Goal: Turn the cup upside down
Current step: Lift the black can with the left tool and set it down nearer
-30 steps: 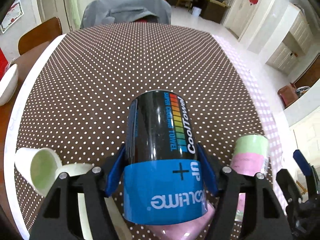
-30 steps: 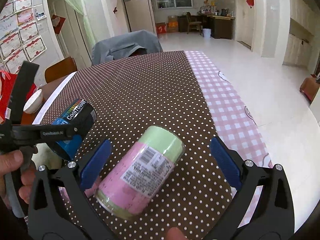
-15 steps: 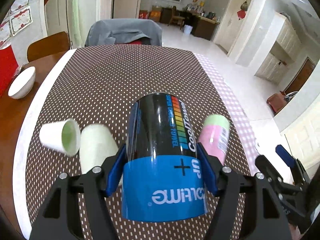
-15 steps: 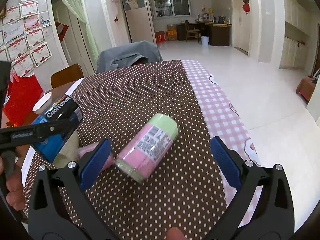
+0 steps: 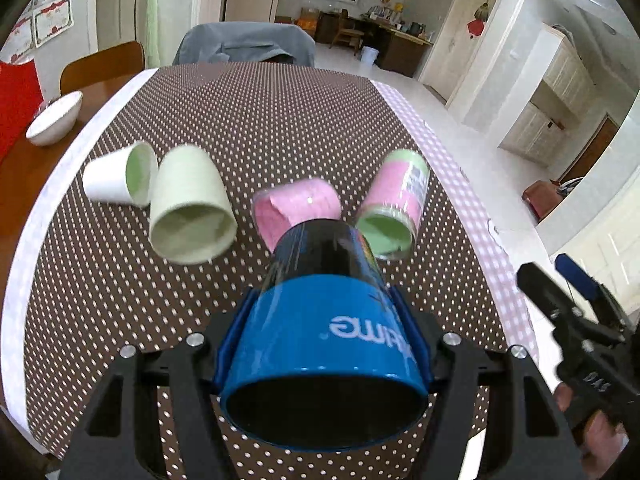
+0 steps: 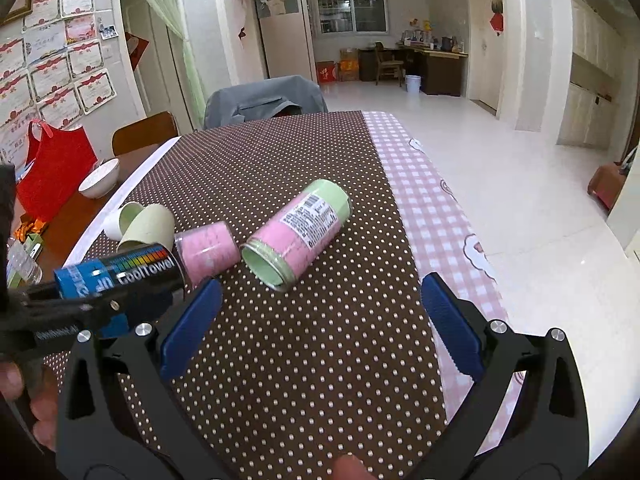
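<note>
Between left fingers (image 5: 234,332), tilted cup (image 5: 324,320)

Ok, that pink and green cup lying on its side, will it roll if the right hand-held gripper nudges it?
Probably: the pink and green cup is cylindrical and lies sideways on the flat dotted tablecloth. It looks empty, so likely light. Its smooth label may slip.

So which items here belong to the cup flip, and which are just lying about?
In the job:
- black and blue cup, clamped in the left gripper

Lying about:
- pink and green can, on its side
- pink cup
- two pale green cups
- white bowl
- right gripper, open, idle
</note>
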{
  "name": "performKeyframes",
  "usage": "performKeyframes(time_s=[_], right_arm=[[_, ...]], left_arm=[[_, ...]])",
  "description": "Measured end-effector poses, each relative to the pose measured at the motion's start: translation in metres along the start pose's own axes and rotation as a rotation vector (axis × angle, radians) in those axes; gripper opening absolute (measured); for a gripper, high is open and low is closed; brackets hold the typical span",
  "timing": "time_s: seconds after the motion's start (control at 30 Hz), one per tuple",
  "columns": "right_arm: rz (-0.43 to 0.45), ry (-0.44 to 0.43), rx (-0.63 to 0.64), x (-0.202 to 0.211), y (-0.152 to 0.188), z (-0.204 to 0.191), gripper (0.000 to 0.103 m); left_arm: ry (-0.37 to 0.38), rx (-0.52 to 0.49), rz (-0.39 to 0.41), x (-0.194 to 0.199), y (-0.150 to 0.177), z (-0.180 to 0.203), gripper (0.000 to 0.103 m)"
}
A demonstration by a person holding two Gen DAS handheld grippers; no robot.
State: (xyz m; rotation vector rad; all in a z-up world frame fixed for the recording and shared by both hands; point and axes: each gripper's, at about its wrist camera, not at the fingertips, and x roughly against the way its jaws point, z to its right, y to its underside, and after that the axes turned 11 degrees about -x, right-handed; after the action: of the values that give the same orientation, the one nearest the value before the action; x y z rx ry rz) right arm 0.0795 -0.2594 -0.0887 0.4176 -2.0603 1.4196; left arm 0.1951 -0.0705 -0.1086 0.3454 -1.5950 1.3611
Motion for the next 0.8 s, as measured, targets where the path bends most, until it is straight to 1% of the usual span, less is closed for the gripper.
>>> performKeyframes(time_s=[0.23,0.3,0.37,0.43,0.5,0.53,0.57,0.67,0.8], right_arm=[[-0.010,-0.003,0.014,0.008,0.017,0.001,0.097],[-0.012,0.001,0.017,0.008,0.019,0.000,0.097],[-0.017,0.001,0.017,0.008,0.022,0.000,0.097],[-0.020,0.000,0.021,0.008,0.024,-0.002,0.097],[-0.025,-0.002,0.026,0.008,0.026,-0.003,0.097],[-0.031,-0.006,0.028,0.007,0.027,-0.005,0.097],[-0.036,-0.009,0.028,0.006,0.028,-0.006,0.097],[-0.044,-0.014,0.026,0.006,0.031,-0.007,0.097],[-0.048,-0.024,0.026,0.008,0.033,-0.010,0.097]], left_arm=[[-0.005,0.023,-0.051,-0.029,0.036,0.004,0.066],[-0.015,0.027,-0.041,-0.031,0.042,0.003,0.066],[-0.040,0.028,-0.015,-0.031,0.046,0.003,0.066],[-0.071,0.006,0.002,-0.031,0.049,0.005,0.066],[-0.100,-0.028,0.006,-0.030,0.053,0.010,0.074],[-0.118,-0.040,0.017,-0.028,0.055,0.012,0.083],[-0.134,-0.045,0.033,-0.024,0.056,0.014,0.085],[-0.141,-0.060,0.046,-0.017,0.059,0.017,0.087],[-0.134,-0.041,0.051,-0.007,0.063,0.014,0.087]])
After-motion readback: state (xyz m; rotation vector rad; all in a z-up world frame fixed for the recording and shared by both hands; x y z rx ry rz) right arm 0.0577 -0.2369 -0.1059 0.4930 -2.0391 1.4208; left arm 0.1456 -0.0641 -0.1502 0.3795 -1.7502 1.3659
